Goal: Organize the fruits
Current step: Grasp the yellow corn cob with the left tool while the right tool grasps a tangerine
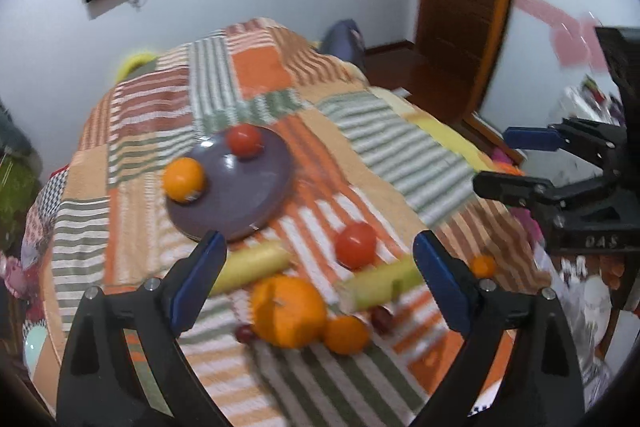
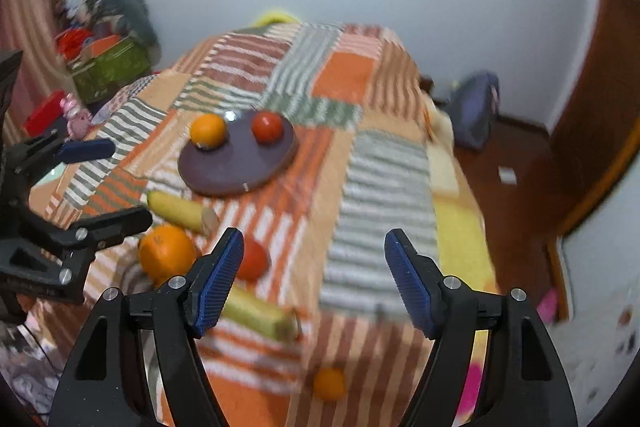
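Both tools are hanging over the striped blanket [image 1: 392, 163] with nothing between their pads. The left gripper [image 1: 320, 279] is standing wide open, and the right gripper [image 2: 314, 279] is open too. The purple plate [image 1: 256, 195] is lying near the middle of the blanket, carrying an orange [image 1: 184, 179] and a tomato [image 1: 243, 139]. Nearer the front edge, a big orange [image 1: 288, 311], a second tomato [image 1: 355, 245] and two bananas [image 1: 256, 267] are lying loose on the blanket.
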`<state>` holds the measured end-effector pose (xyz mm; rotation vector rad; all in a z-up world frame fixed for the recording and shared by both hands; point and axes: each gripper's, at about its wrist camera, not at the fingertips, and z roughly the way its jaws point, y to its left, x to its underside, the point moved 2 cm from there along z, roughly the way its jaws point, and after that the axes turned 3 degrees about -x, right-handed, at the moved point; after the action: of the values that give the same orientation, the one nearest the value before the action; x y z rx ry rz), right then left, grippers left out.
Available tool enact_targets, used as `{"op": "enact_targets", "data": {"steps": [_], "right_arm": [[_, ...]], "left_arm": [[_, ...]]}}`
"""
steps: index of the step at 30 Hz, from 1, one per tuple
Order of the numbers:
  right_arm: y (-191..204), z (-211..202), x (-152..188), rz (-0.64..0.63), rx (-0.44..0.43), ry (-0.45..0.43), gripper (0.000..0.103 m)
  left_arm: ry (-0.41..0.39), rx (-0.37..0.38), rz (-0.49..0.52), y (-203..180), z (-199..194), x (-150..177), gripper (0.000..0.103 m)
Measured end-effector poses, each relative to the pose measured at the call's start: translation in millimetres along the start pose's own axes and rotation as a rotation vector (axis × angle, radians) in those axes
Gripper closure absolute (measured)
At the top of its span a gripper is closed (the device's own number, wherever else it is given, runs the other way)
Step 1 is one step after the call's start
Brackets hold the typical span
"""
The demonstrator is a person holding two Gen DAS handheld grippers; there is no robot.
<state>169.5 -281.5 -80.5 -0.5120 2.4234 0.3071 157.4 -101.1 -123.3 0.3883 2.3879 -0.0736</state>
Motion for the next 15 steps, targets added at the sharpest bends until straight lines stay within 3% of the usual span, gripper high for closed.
{"op": "enact_targets", "data": {"steps": [8,12,15], "right_arm": [[-22,5,58,0.074,0.019,0.047,0.033],[-28,16,79,0.079,0.001,0.098,0.044],[-31,24,92,0.084,-0.013,0.138,0.051]], "left_arm": [[0.047,0.045,0.168,-59,33,25,0.008],[0.089,0.06,0.235,-73,55,30,0.018],[0.132,0.1,0.28,-80,69,35,0.018]]}}
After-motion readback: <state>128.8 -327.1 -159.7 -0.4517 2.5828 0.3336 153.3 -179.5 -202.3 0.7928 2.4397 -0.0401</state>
